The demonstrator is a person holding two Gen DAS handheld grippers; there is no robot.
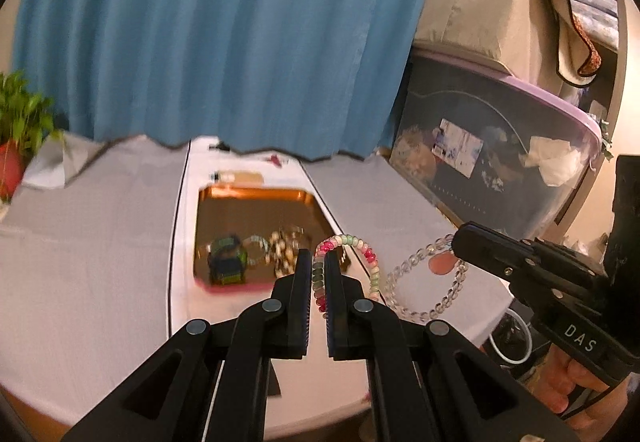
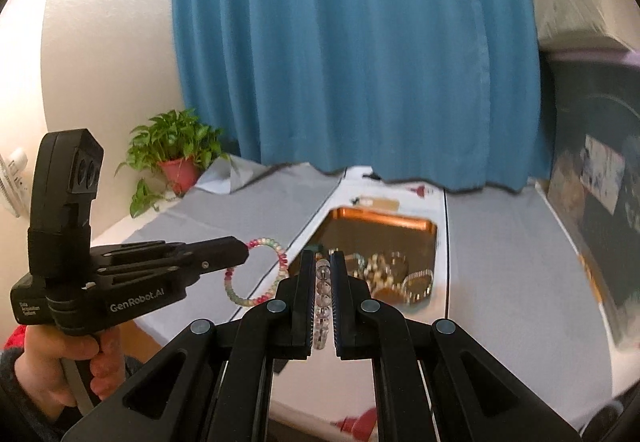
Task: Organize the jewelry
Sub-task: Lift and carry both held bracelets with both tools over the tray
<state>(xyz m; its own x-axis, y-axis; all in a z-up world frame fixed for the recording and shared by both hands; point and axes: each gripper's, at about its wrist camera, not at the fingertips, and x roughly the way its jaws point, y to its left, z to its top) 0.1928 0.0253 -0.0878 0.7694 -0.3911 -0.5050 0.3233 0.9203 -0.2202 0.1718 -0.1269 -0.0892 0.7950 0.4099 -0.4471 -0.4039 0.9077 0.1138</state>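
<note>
Flat table surface [image 1: 100, 262] covered in pale grey cloth, lighter white strip with thin dark edge lines running down its middle toward blue curtain. On strip: rectangular copper-coloured metal tray [image 1: 256, 197] with raised rim, mirror-like floor, heap of jewellery lying inside near end, pieces blurred. Beyond tray, small flat tan object [image 2: 380, 203], kind unclear. At far left corner, green leafy plant in red pot [image 2: 176, 161], crumpled grey cloth just beside it. Large storage boxes at right edge.
</note>
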